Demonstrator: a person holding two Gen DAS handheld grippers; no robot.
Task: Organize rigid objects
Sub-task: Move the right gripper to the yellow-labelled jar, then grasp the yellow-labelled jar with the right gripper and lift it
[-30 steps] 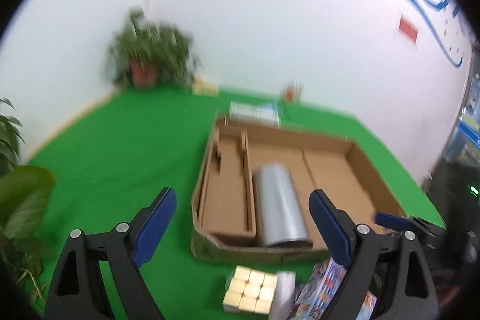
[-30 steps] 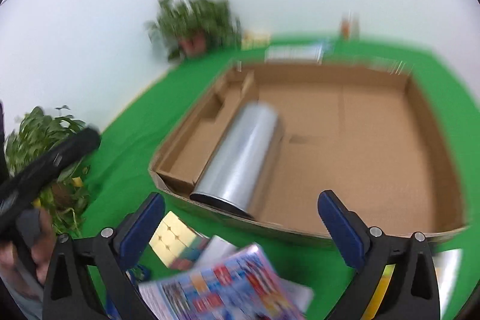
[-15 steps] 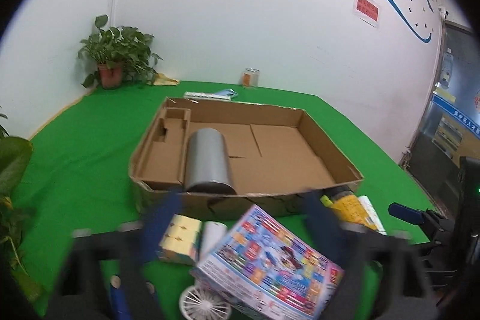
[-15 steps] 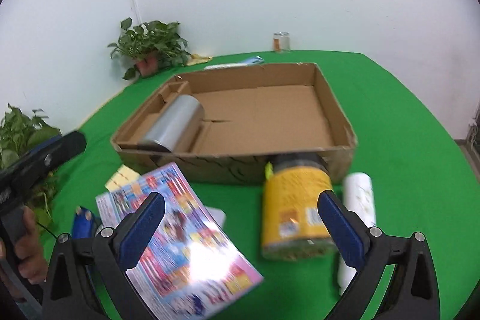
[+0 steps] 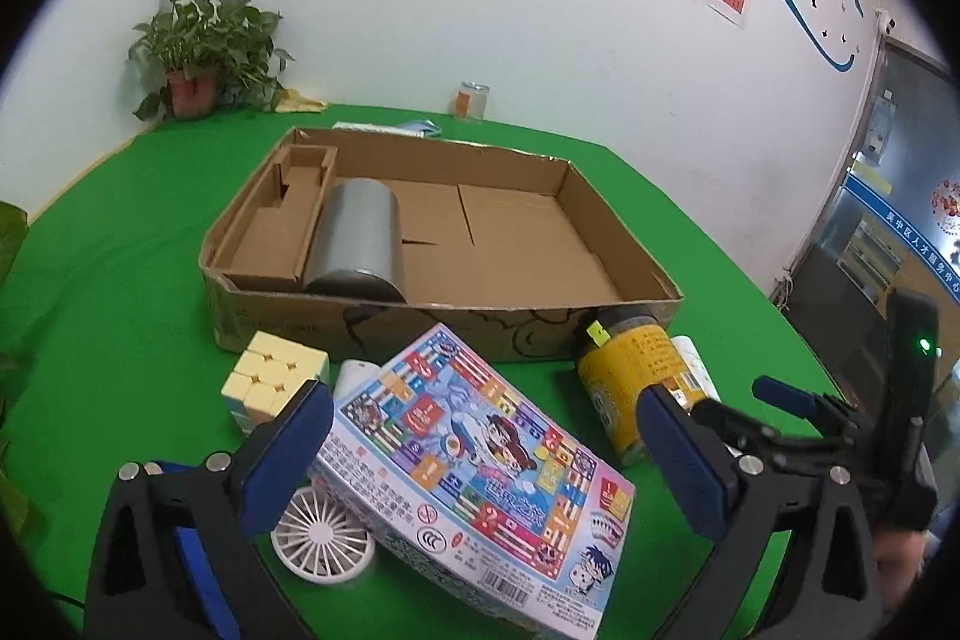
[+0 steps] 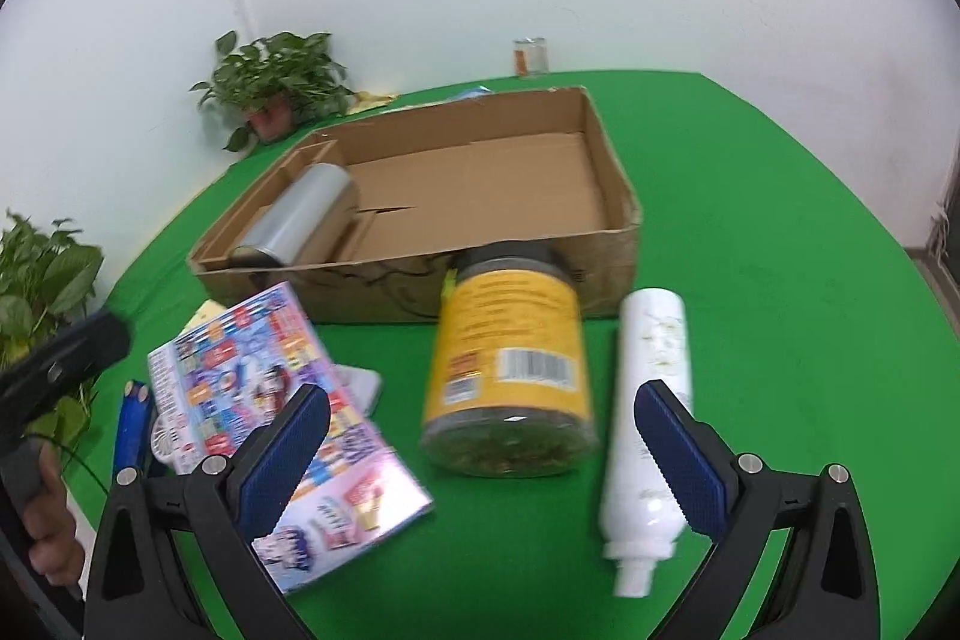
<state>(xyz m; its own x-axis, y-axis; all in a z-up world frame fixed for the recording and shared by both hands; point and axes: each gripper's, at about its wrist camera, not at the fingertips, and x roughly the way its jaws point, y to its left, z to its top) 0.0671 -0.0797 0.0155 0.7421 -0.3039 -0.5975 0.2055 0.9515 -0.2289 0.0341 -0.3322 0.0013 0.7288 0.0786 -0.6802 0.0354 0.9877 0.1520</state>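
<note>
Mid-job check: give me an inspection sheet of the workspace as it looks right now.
Surface: green table, no spills seen.
Job's things: cardboard box holds only a silver cylinder lying on its side. Outside, in front of it: yellow jar and white bottle lying down, game box, cube, small white fan.
Clutter: glass jar and papers by the wall.
Grippers: left gripper and right gripper open, empty.
Cables: nothing seen.
Surroundings: white wall, potted plant.

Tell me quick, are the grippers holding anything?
Left gripper: open, holding nothing, above the game box.
Right gripper: open, holding nothing, facing the yellow jar.
</note>
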